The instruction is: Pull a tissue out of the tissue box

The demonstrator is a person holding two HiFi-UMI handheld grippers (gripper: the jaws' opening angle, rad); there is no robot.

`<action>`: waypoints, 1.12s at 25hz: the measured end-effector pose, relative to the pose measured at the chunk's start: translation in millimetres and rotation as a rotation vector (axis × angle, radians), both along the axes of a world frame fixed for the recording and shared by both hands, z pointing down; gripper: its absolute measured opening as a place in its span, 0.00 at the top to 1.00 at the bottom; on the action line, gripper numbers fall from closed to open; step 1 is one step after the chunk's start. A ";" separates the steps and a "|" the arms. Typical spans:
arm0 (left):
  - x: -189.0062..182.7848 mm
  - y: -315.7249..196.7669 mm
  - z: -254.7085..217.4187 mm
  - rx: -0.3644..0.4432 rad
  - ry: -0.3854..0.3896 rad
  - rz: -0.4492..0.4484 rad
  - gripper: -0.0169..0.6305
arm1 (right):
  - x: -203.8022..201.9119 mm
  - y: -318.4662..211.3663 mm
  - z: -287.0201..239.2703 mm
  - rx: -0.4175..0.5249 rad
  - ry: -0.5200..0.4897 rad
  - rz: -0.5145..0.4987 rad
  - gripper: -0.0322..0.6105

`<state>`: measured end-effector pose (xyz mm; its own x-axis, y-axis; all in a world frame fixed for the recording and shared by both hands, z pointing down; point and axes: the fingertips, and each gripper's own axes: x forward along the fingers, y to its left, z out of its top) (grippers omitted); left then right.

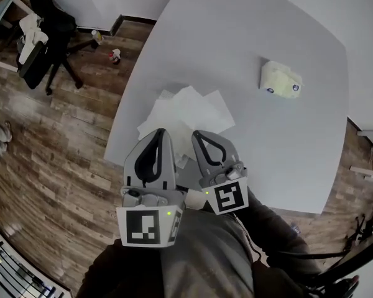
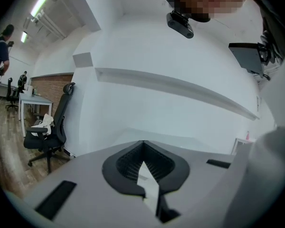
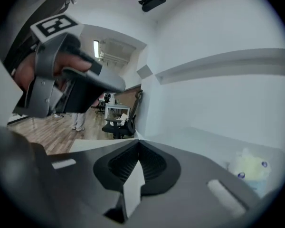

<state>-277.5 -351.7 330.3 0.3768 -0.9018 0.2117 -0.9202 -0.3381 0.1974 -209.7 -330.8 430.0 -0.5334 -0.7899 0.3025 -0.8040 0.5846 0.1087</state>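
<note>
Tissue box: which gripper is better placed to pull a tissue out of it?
Probably the right gripper. The tissue box lies toward its side of the table and shows only in the right gripper view. The left gripper is farther. Both are shut.

Loose tissues (image 1: 186,112) sprawl just ahead of the fingers (image 1: 150,160); beyond and rightward, bare counter (image 1: 236,36) runs open to the tissue box (image 1: 280,79).

Left gripper (image 2: 142,143), jaws closed tip to tip.
A black office chair (image 2: 52,127) stands beside the white wall (image 2: 180,51).
</note>
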 end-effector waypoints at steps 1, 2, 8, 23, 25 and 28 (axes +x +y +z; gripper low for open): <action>1.0 1.5 1.4 -0.001 -0.005 0.015 0.97 | -1.4 4.8 15.4 -0.032 0.008 0.006 0.95; 1.3 3.9 2.2 0.000 -0.010 0.029 0.97 | -3.1 8.6 27.1 -0.055 0.007 0.013 0.94; 6.0 32.2 0.8 0.019 -0.029 0.077 0.97 | -6.0 38.5 32.6 -0.081 -0.071 0.038 0.85; 120.0 212.0 -78.6 0.199 -0.034 0.317 0.97 | 116.6 223.3 -158.8 0.096 -0.337 0.343 0.89; 139.7 243.7 -88.3 0.205 -0.034 0.372 0.97 | 132.3 252.8 -180.8 0.117 -0.351 0.370 0.91; 161.7 285.5 -103.2 0.217 -0.023 0.426 0.97 | 144.8 293.2 -205.2 0.132 -0.372 0.395 0.94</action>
